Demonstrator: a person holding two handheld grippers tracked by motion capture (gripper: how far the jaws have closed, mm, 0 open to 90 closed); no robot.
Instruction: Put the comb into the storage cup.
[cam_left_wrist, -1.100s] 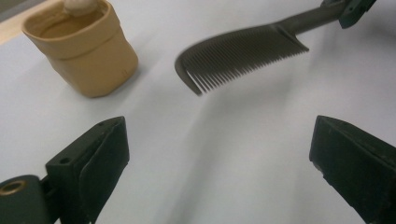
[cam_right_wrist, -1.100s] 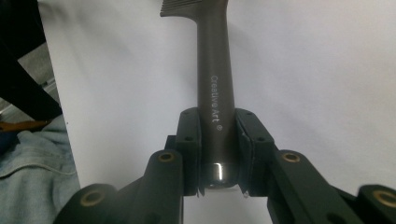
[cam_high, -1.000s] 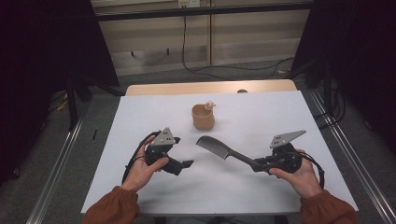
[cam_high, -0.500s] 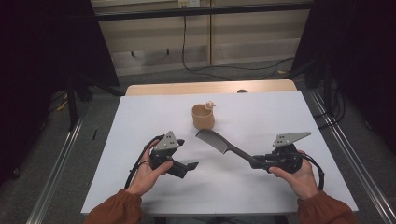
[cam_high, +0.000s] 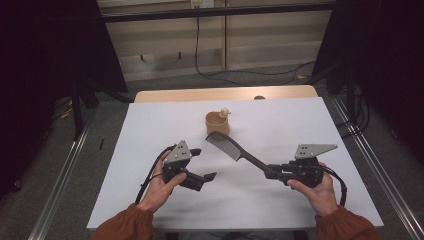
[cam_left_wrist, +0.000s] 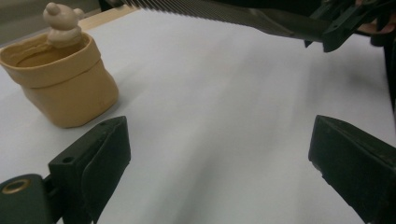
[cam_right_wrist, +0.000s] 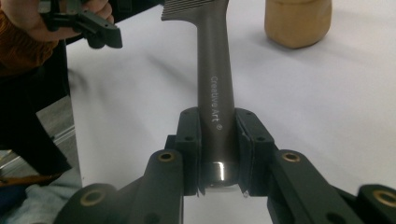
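The right gripper is clamping the butt end of the dark comb, whose toothed head is pointing toward ten o'clock and hanging above the white table, just at five o'clock of the tan cup. The left gripper is waiting at about eight o'clock of the comb with its jaws standing wide and nothing between them. The comb is looking light, stiff and rather slick, so gripping the thick round handle, not the thin teeth, is probably safest.
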